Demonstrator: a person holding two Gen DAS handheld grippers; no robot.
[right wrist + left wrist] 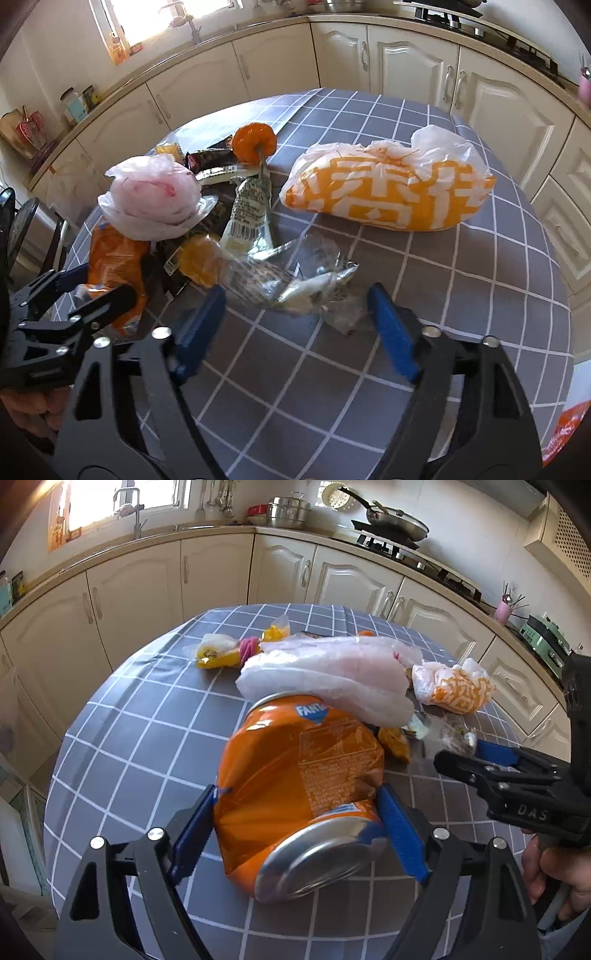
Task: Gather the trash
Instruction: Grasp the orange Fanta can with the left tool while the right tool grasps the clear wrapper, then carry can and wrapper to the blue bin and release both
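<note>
Your left gripper (295,812) clamps a crushed orange soda can (299,786) across its dented middle, both blue pads pressed against the metal, just above the grey checked tablecloth (147,738). The can looks empty and light, but its crumpled wall is thin and slick; the hold sits on the caved-in waist, where the folds give the pads something to bite. Squeeze harder and it will likely buckle further rather than slip.

Your right gripper (295,314) stands wide open, holding nothing, its pads either side of a clear crinkled wrapper (291,273) lying flat on the cloth. That wrapper is judged weightless, limp and slippery; take it at the bunched, silvery end nearest the fingers, where the film is thickest, not at a loose edge.

The rest of the litter is heaped on the table's middle: a white plastic bag (155,195) resting against the can, a pale green packet (247,206) with a barcode, and a small orange gourd-shaped thing (255,142) behind it. An orange-and-white printed bag (388,188) lies apart to the right, puffed and soft; whether it holds anything cannot be told. No bin shows in either view.
</note>
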